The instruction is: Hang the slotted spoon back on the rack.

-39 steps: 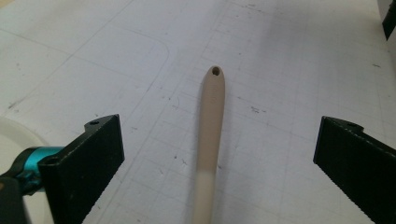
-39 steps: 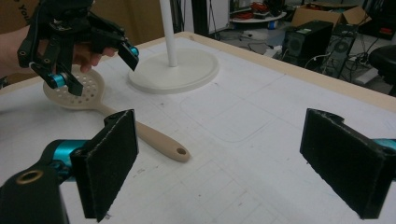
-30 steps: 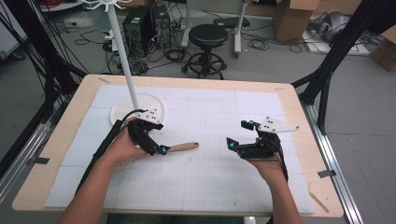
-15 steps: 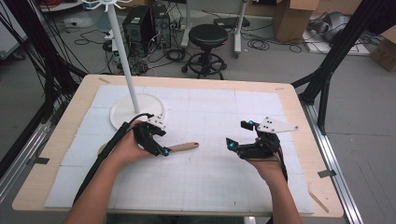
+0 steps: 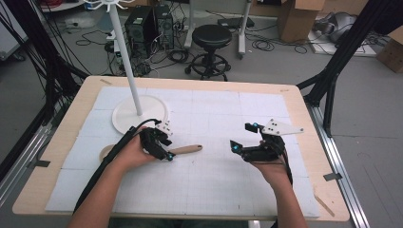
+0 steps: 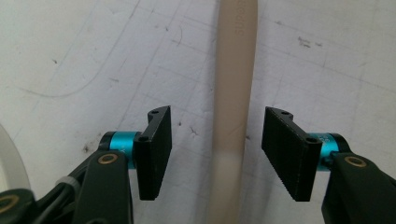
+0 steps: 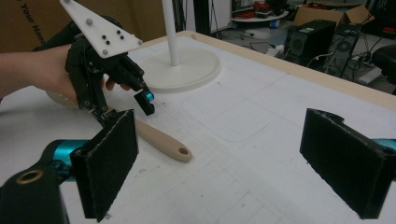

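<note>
A beige wooden utensil lies on the white mat, its handle (image 5: 187,149) pointing right and its round end (image 5: 105,151) partly under the person's left hand. My left gripper (image 5: 166,153) is down over the handle and open. In the left gripper view the handle (image 6: 232,93) runs up between the two ribbed pads (image 6: 154,154) without touching either. My right gripper (image 5: 242,137) hovers open to the right of the handle with nothing in it. In the right gripper view my right gripper (image 7: 229,140) looks at the left gripper (image 7: 105,60) and the handle's holed tip (image 7: 180,151).
A white stand with a round base (image 5: 147,107) and a thin pole (image 5: 126,52) rises at the back left of the table, just behind the left hand. The gridded white mat (image 5: 214,190) covers most of the wooden tabletop (image 5: 304,118).
My left gripper has shifted a little to the right and settled over the handle. The right gripper and the utensil have stayed put.
</note>
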Action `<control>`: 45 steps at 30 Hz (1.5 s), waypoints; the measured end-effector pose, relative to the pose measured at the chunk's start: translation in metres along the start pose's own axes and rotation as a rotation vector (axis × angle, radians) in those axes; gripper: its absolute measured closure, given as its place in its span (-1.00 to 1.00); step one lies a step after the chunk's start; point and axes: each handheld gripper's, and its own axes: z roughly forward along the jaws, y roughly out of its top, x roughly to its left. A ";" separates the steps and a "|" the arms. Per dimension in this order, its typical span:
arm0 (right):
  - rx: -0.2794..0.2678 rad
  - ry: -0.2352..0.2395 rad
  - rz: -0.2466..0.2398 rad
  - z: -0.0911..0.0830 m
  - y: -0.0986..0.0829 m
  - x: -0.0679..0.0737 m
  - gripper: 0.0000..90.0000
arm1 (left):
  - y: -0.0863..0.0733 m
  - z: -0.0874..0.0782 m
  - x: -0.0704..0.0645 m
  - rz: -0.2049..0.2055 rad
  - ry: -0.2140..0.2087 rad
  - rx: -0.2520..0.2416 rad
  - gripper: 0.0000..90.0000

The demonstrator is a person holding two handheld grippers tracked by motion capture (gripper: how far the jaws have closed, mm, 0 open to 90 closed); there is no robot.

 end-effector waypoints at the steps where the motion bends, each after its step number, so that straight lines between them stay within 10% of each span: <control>1: 0.000 -0.001 0.000 0.000 0.000 0.000 -0.77 | 0.000 0.001 0.000 0.000 0.003 0.006 -0.02; 30: 0.003 -0.005 -0.008 0.001 0.000 0.000 -0.77 | 0.007 0.002 -0.014 0.080 0.038 0.088 0.61; 45: 0.002 -0.003 -0.006 0.001 -0.001 -0.002 -0.76 | 0.008 -0.001 -0.020 0.036 0.094 0.084 0.63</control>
